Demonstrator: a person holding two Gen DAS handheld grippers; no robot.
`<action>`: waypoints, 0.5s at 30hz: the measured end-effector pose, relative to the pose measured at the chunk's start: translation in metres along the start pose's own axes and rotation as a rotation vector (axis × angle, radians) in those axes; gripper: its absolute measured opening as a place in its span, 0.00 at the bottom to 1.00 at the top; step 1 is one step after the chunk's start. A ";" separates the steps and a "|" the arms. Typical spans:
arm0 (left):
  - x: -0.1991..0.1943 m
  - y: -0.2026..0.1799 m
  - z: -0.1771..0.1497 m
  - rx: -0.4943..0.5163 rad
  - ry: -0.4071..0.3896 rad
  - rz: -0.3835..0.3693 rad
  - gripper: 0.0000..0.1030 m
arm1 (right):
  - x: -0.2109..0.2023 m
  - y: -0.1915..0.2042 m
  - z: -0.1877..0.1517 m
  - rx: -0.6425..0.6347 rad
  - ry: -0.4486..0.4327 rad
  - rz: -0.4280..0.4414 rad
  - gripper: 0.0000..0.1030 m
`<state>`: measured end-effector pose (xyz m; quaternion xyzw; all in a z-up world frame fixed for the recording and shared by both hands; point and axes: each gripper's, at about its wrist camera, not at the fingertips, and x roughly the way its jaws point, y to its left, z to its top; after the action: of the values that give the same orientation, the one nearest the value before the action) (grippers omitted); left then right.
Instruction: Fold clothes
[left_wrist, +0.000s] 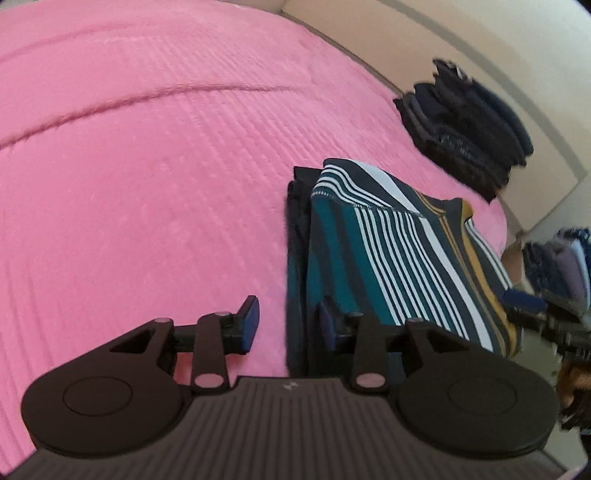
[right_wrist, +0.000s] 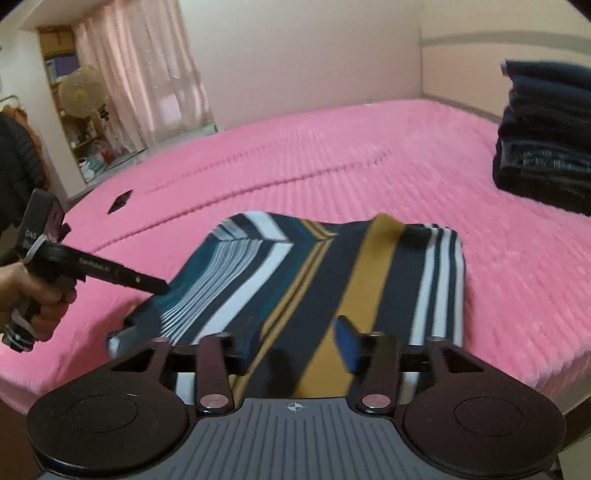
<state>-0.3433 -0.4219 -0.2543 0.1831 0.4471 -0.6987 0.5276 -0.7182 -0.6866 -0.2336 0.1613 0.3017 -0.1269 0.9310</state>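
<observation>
Pink ribbed bedspread (right_wrist: 332, 155) covers the bed, with cream walls behind. Folded striped garment in navy, teal, white and mustard (right_wrist: 332, 266) lies near the bed's front edge. Stack of folded dark blue clothes (right_wrist: 546, 147) sits well apart at the far side. Left gripper (left_wrist: 288, 325) has jaws parted, one blue pad over bare bedspread, the other at the garment's edge, apparently not pressing. Right gripper (right_wrist: 299, 343) stands wide over the garment, gripping nothing, though blur obscures contact.
</observation>
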 end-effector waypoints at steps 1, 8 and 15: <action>0.000 0.001 -0.004 -0.004 0.003 -0.007 0.29 | 0.005 0.004 -0.006 -0.014 0.024 -0.004 0.81; -0.023 -0.001 -0.026 0.021 -0.049 0.022 0.29 | 0.007 0.017 -0.009 -0.017 0.031 -0.038 0.81; -0.051 -0.036 -0.069 0.222 -0.037 0.134 0.31 | -0.011 0.041 -0.022 -0.049 0.016 -0.054 0.82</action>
<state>-0.3716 -0.3345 -0.2387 0.2570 0.3439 -0.7102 0.5579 -0.7250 -0.6397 -0.2341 0.1312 0.3163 -0.1432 0.9286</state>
